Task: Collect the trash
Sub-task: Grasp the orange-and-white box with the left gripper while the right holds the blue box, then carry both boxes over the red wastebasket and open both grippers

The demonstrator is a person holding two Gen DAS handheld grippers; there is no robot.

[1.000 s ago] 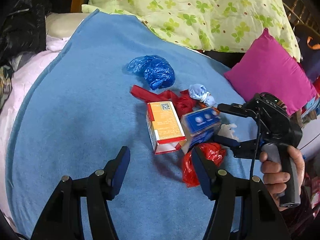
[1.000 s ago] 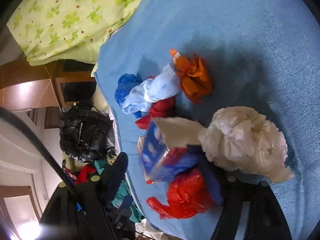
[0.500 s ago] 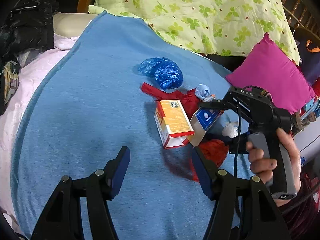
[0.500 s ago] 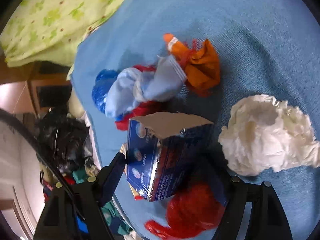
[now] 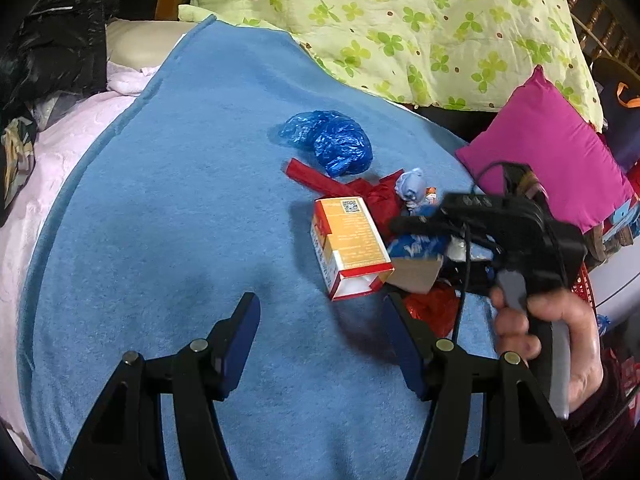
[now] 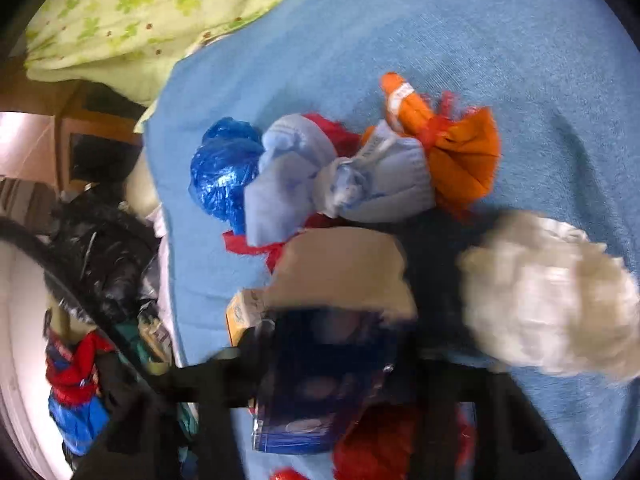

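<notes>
A heap of trash lies on the blue blanket (image 5: pixel 160 208). My right gripper (image 5: pixel 420 248) is shut on a blue carton (image 6: pixel 320 376) with an open brown flap and holds it tilted over the heap; the carton also shows in the left wrist view (image 5: pixel 416 252). Next to it are an orange-and-white box (image 5: pixel 352 248), a blue plastic bag (image 5: pixel 332 144), red wrapping (image 5: pixel 360 190), a red bag (image 5: pixel 434 306), a pale blue cloth bundle (image 6: pixel 340 180), an orange wrapper (image 6: pixel 452 140) and a white paper wad (image 6: pixel 548 296). My left gripper (image 5: pixel 320 336) is open and empty, just short of the orange box.
A green flowered quilt (image 5: pixel 400 20) lies behind the blanket. A magenta pillow (image 5: pixel 548 148) is at the right. A black bag (image 5: pixel 52 52) and a pink sheet (image 5: pixel 52 152) are at the left.
My right gripper has closed on the blue carton and tipped it up from the heap. My left gripper has edged toward the orange box and stayed open.
</notes>
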